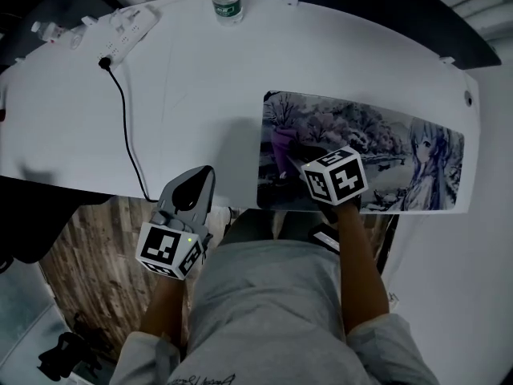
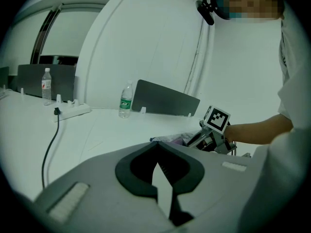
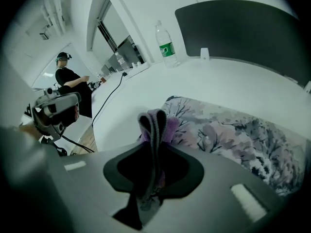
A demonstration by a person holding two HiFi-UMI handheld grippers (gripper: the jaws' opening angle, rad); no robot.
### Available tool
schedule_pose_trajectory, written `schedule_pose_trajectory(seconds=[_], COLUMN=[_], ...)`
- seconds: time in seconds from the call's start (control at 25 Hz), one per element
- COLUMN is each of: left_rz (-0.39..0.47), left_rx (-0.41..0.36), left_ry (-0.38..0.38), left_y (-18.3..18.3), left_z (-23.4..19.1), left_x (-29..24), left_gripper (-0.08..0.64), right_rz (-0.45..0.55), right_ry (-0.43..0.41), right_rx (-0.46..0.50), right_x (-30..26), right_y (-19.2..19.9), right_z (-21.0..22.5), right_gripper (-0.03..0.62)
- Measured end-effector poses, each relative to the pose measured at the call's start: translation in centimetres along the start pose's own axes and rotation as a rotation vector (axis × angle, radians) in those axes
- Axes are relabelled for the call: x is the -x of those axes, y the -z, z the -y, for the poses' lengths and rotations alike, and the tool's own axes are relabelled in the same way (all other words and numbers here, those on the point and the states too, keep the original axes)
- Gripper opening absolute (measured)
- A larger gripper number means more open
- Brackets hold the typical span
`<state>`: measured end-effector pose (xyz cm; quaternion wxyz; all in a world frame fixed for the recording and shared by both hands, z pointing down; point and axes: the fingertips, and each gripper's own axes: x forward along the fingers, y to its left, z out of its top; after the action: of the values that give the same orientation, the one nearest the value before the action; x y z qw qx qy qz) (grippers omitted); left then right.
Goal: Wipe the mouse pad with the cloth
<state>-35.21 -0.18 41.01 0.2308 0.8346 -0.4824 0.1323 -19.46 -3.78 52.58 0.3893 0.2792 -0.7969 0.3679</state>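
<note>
The right gripper (image 1: 309, 163) holds the purple cloth (image 1: 282, 144) on the mouse pad's (image 1: 377, 135) left end, at the desk's (image 1: 200, 70) near edge.

The mouse pad (image 1: 385, 135) is a long rectangle printed with a pale grey and purple scene of trees and a drawn girl at its right end; it lies flat at the centre right of the head view. The cloth (image 3: 154, 125) is purple, folded into a narrow upright wad clamped between the jaws of the right gripper (image 3: 154, 149). It stands over the pad's left end, low centre in the right gripper view.
</note>
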Motion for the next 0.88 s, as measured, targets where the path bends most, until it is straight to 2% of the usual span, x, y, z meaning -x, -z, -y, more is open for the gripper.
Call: schedule_pose_trajectory(seconds=[0.24, 0.52, 0.88], left_rz=[-0.037, -0.081, -0.104], left_rx=[-0.069, -0.123, -0.132], left_ry=[0.125, 0.268, 0.335], left_y=[-0.8, -0.3, -0.9], left_z=[6.1, 15.4, 27.6], left_x=[-4.6, -9.9, -16.6], left_gripper=[0.017, 0.017, 0.017], right_rz=[0.089, 0.129, 0.102], right_ry=[0.033, 0.165, 0.272], right_rx=[-0.055, -0.197, -0.280], right_x=[6.1, 14.7, 24.8], right_y=[2.6, 11.0, 20.2], right_z=[4.3, 12.6, 24.1], right_gripper=[0.080, 0.081, 0.081])
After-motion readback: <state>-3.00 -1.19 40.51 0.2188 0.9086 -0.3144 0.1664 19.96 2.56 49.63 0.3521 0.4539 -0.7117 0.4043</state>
